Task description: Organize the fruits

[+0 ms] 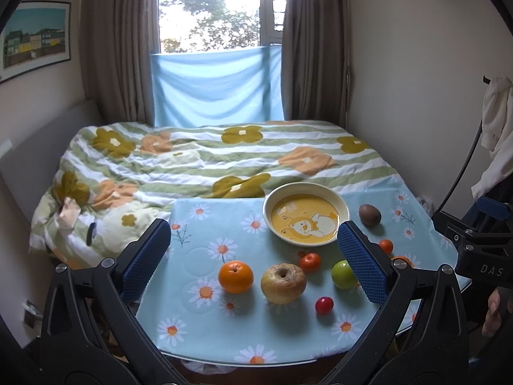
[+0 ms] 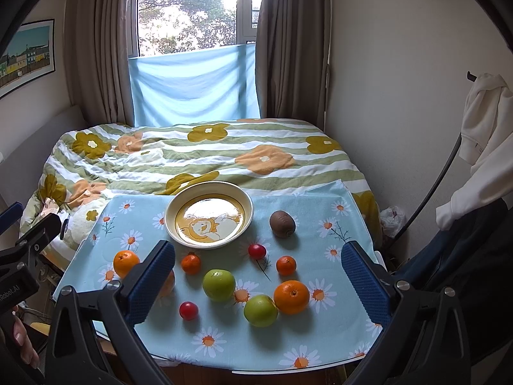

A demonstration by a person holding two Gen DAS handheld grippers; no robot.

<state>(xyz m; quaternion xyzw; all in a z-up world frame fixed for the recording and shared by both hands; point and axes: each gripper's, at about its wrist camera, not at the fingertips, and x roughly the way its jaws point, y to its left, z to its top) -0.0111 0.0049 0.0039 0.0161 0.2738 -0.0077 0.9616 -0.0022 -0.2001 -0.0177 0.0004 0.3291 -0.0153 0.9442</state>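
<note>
The left hand-held gripper (image 1: 253,258) hovers above the near edge of the table (image 1: 205,330) with its blue padded fingers (image 1: 146,261) spread wide apart and nothing between them; the right hand-held gripper (image 2: 258,284) hangs likewise over the table's near side, jaws wide and holding nothing. On the daisy-print cloth, nearest in the right wrist view, a green apple (image 2: 260,310) sits touching a large orange (image 2: 291,292), with a red cherry tomato (image 2: 188,310) to their left. Just beyond lies a second green apple (image 2: 219,285), and further left another orange (image 2: 126,263) beside the left finger of that gripper. In the left wrist view a yellowish, wrinkled apple (image 1: 283,283) rests between that orange and the green fruit. Farther back come two small mandarins (image 2: 191,263) (image 2: 286,265) and a second cherry tomato (image 2: 257,251) between them. Behind these stands the cream-rimmed bowl (image 2: 243,221) with a yellow cartoon print inside, holding no fruit, and a brown kiwi (image 2: 282,223) sits to its right, apart from it. Beyond the table spreads a bed (image 2: 192,160) with a flowered, green-striped quilt, then brown curtains (image 2: 96,48) and a window (image 2: 189,12) with a blue cloth (image 2: 192,86) across its lower part.
</note>
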